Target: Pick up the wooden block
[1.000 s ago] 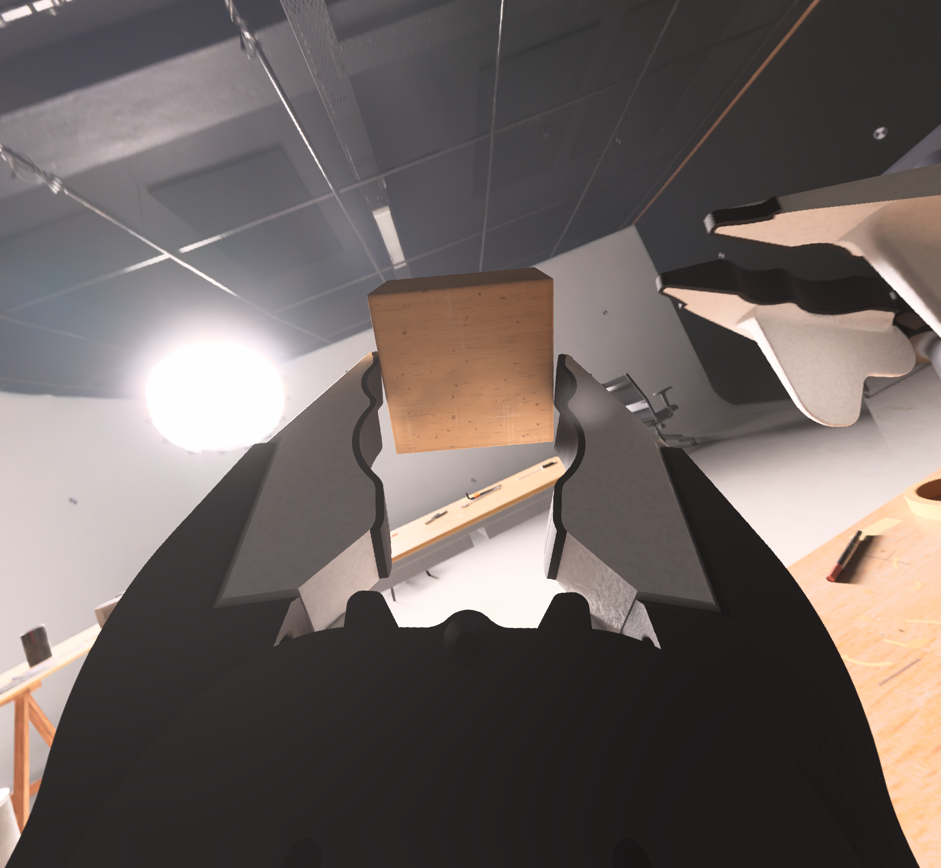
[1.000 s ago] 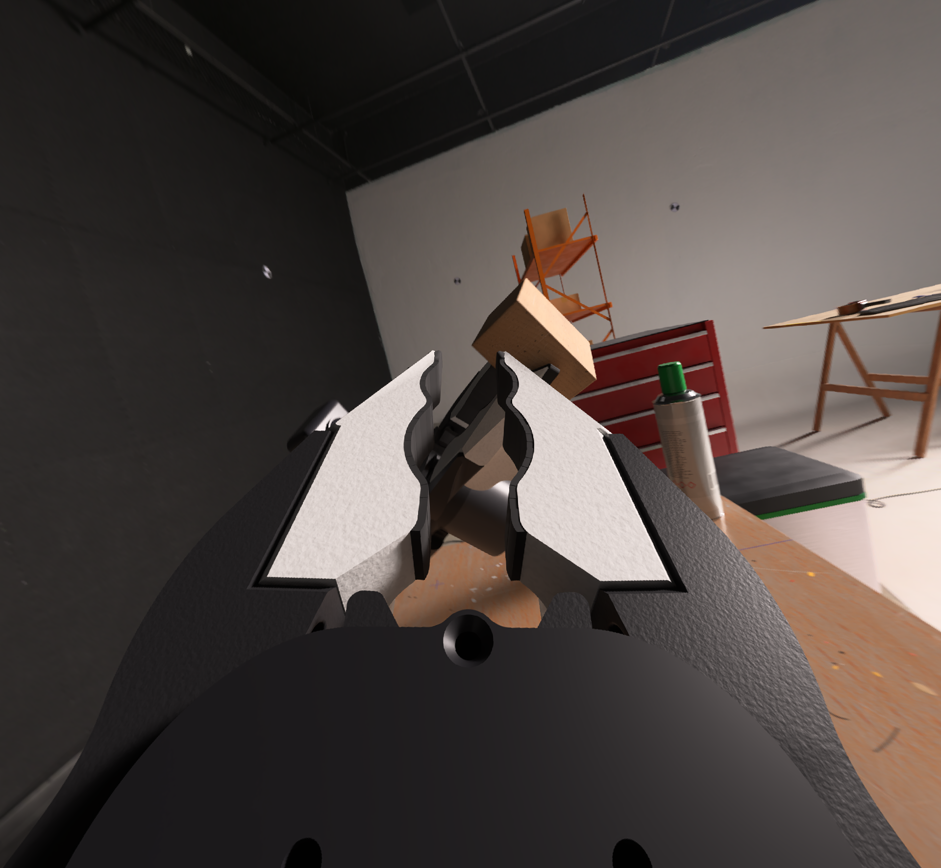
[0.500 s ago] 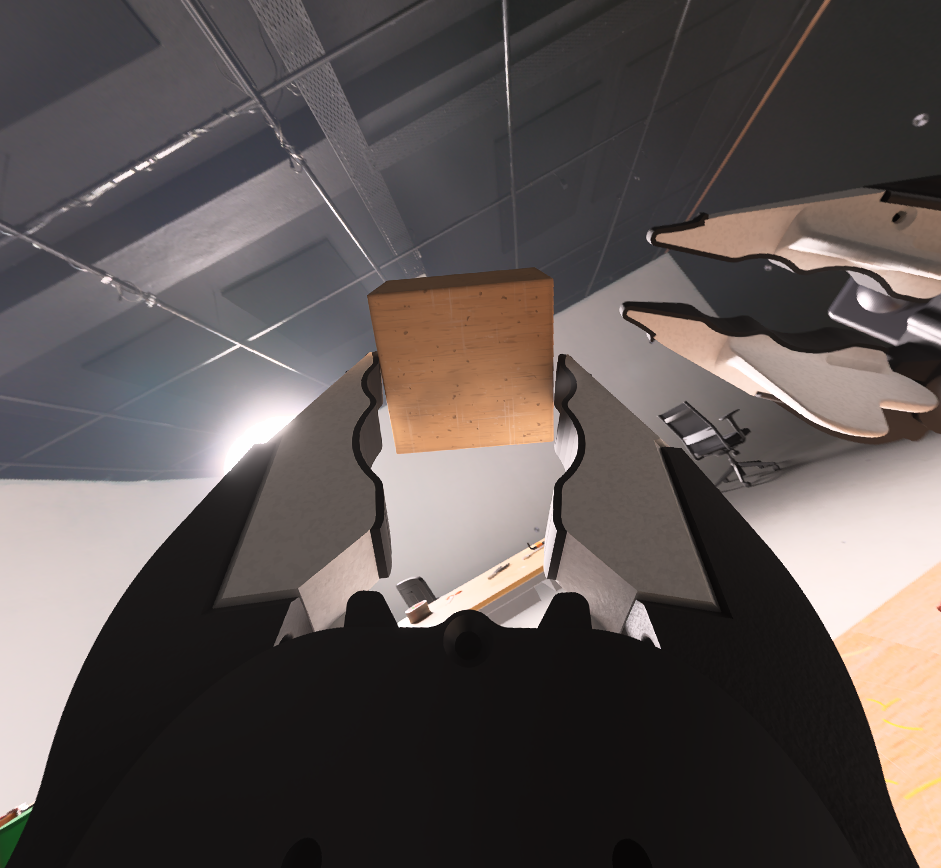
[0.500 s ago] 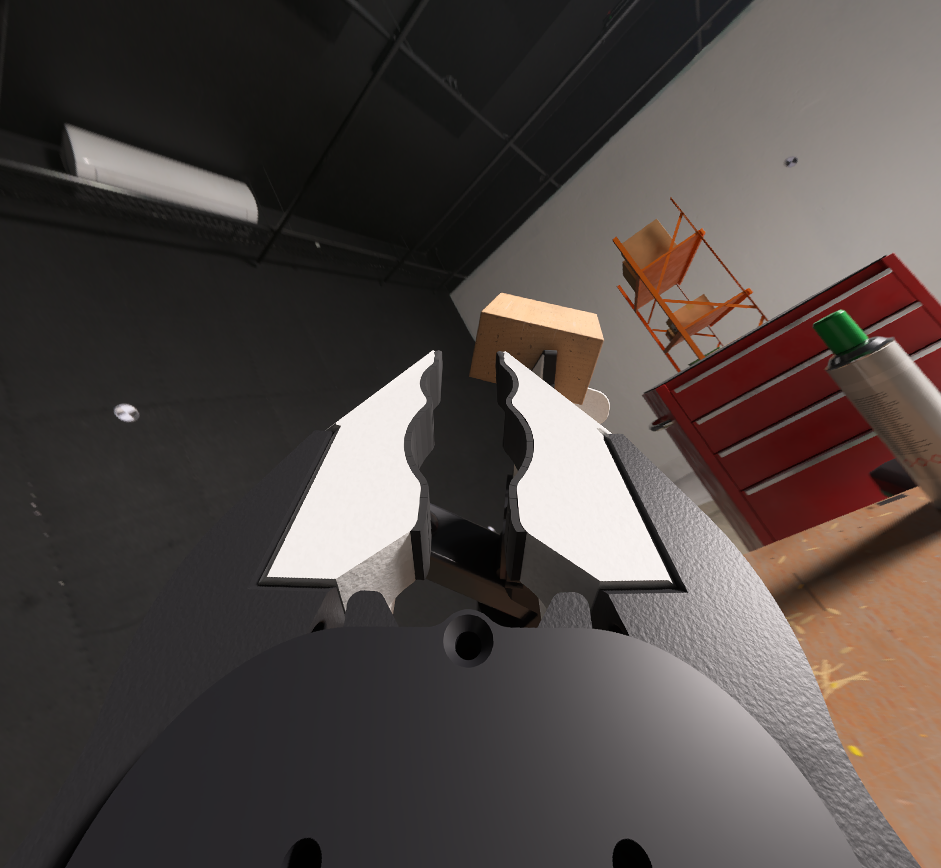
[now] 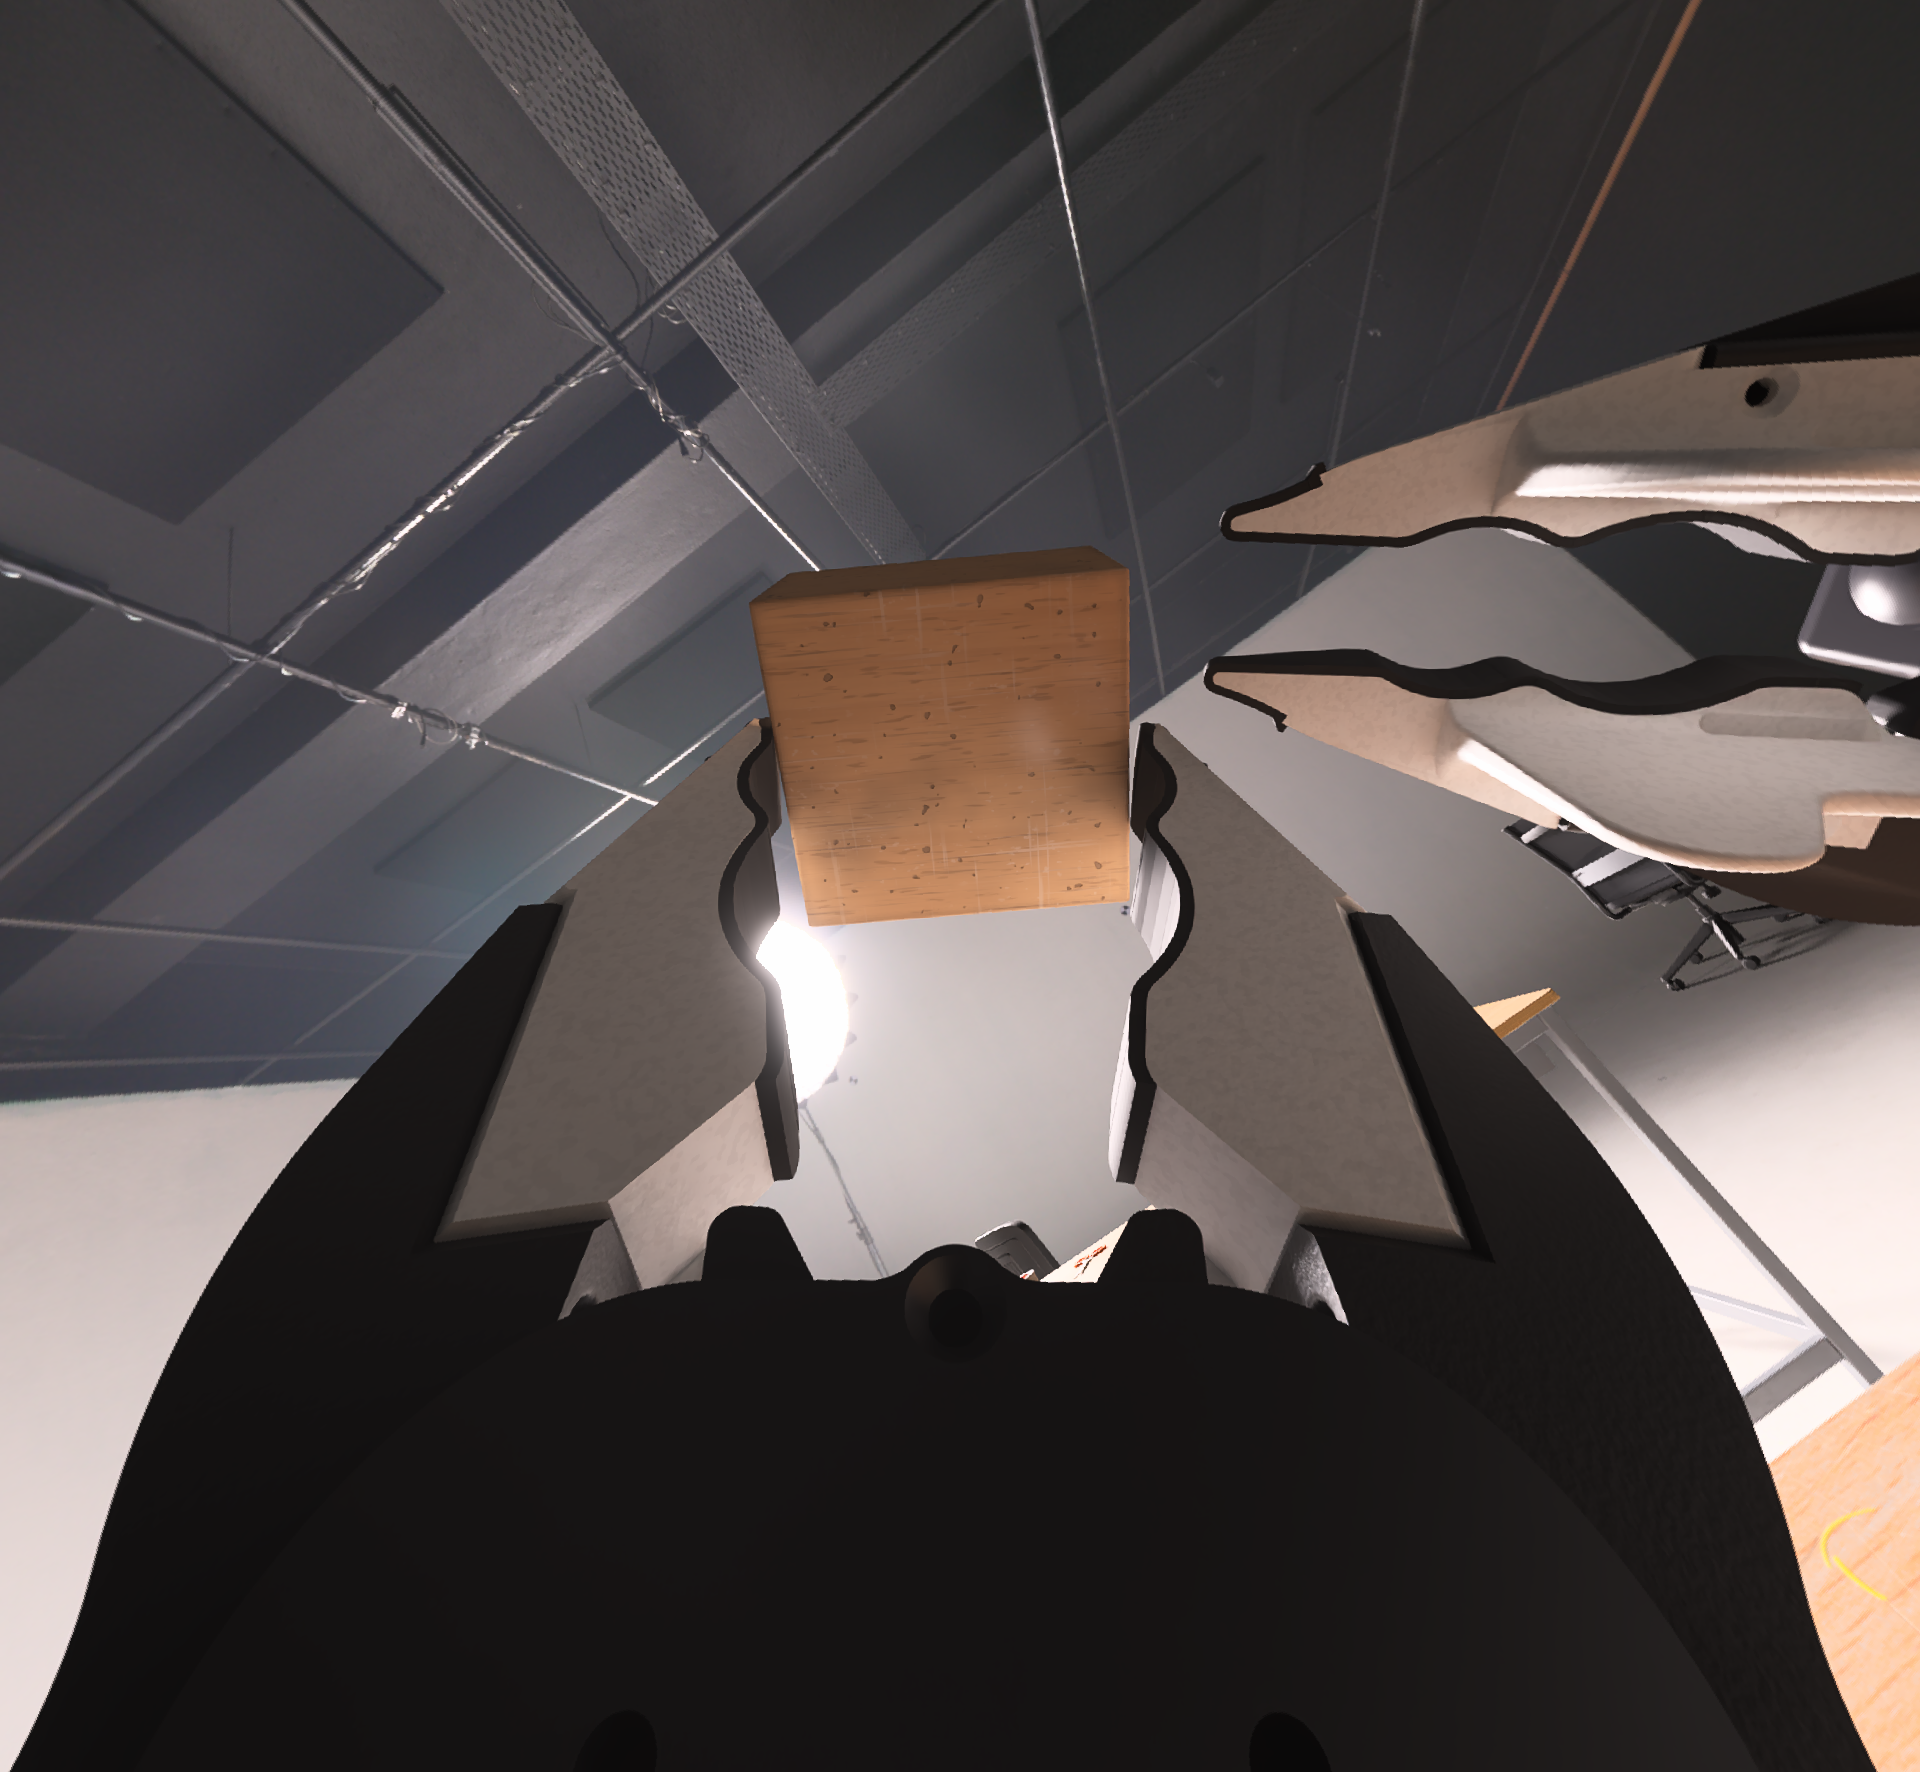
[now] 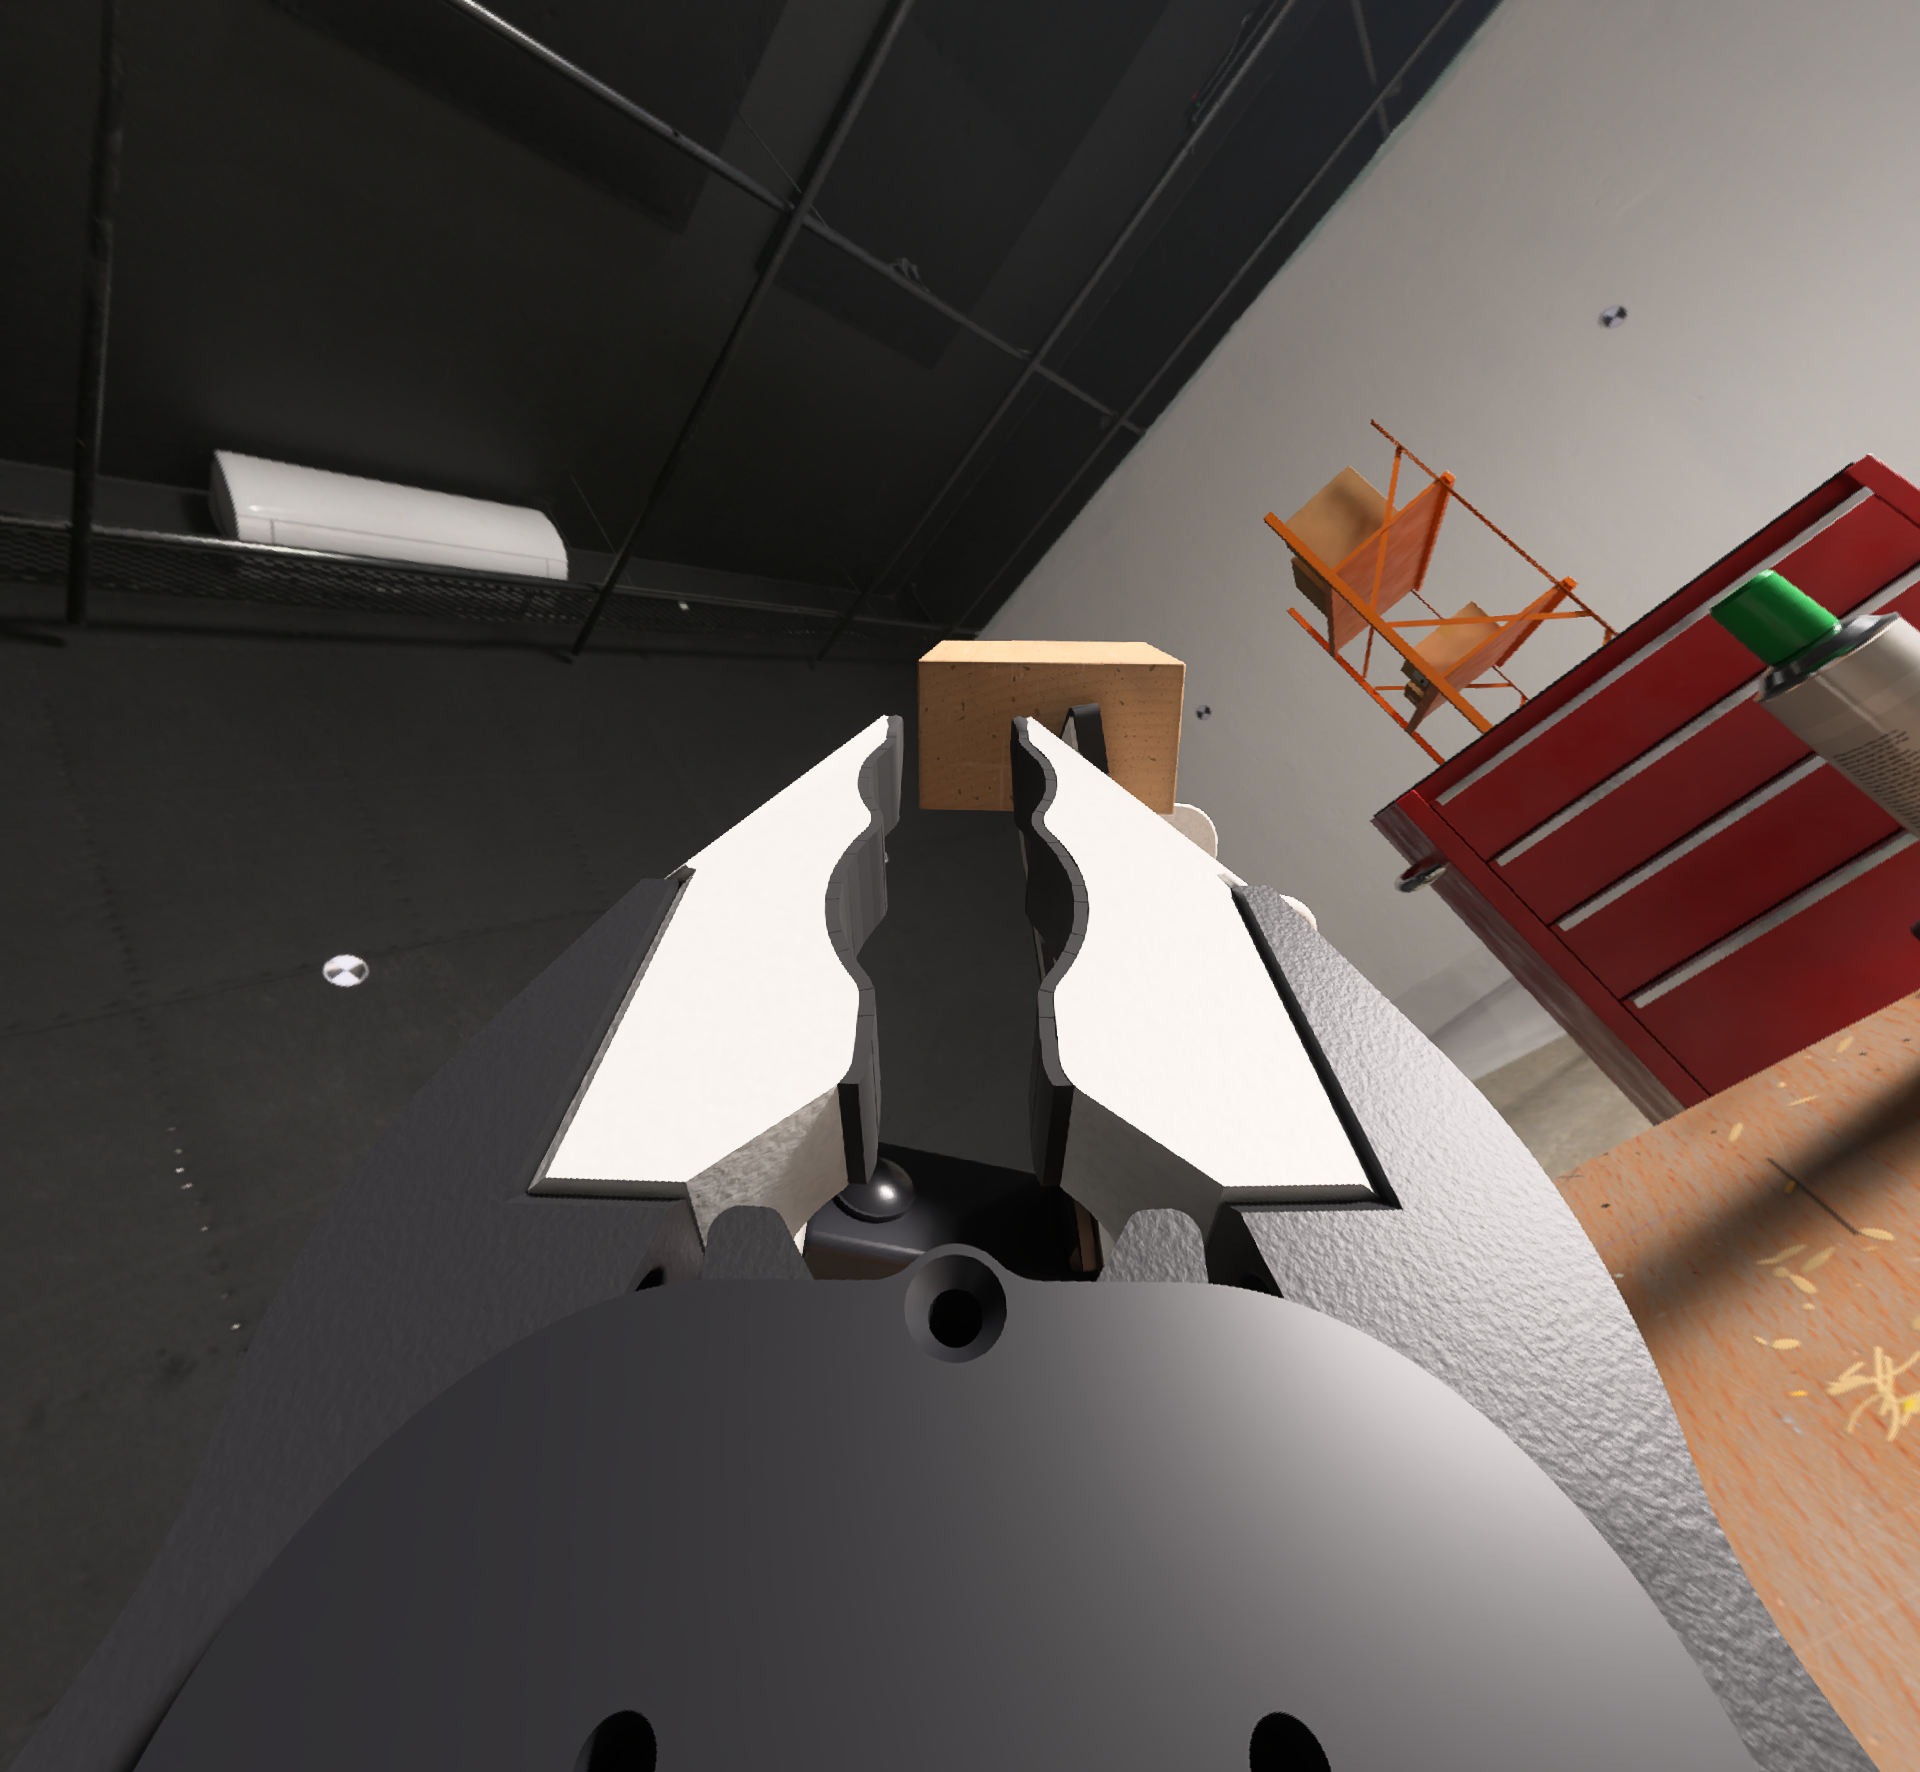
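Two grippers are up in the air. In the left wrist view, the left gripper (image 5: 948, 766) squeezes the wooden block (image 5: 943, 743) between its tips, high up near the dark ceiling (image 5: 520, 268). The right gripper (image 5: 1236, 602) floats just beside the block, holding nothing — its tips sit a little apart. I think the lift is nearly done — next, hold the block tight and steady.

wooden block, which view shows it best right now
The left wrist view: the wooden block faces the camera with nothing in front of it, pinched at its lower sides between the left gripper fingers. The right wrist view shows the block farther off, partly hidden behind the right gripper, which holds nothing.
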`<state>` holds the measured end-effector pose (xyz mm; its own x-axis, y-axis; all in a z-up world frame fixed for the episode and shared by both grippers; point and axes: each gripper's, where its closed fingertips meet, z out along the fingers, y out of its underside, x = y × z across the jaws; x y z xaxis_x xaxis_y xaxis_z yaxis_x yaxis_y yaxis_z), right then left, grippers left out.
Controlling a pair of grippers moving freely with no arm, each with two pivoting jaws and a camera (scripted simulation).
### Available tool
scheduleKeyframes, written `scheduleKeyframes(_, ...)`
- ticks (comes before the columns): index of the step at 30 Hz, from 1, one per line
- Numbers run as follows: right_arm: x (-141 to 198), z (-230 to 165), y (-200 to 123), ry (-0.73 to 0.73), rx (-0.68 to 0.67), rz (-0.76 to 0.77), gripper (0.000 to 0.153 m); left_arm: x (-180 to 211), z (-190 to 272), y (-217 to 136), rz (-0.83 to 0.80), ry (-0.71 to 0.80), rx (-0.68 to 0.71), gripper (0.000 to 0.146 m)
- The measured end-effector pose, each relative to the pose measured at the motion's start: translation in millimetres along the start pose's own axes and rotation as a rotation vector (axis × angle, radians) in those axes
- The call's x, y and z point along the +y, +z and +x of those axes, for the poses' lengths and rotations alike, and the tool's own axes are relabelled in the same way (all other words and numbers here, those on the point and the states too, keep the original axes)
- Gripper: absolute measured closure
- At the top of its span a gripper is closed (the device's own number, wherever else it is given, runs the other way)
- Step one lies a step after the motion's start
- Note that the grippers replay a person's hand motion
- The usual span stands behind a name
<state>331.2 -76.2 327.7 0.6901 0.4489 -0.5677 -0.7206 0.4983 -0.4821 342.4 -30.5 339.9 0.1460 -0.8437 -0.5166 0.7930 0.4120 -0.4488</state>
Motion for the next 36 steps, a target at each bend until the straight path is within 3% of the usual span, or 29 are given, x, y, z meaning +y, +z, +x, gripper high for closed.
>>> scheduleKeyframes(18,-2.0,6.3,-2.8,0.081,-0.016,0.065,0.131,0.9,11.2,0.4,-0.011,0.080,-0.010,0.078)
scheduleKeyframes(30,-4.7,14.0,-8.7,0.063,0.005,0.151,0.131,11.0,18.7,2.6,-0.066,0.082,-0.016,0.078)
scheduleKeyframes(36,-6.1,16.7,-10.3,0.066,0.016,0.164,0.132,12.4,18.7,1.4,-0.073,0.154,-0.040,0.078)
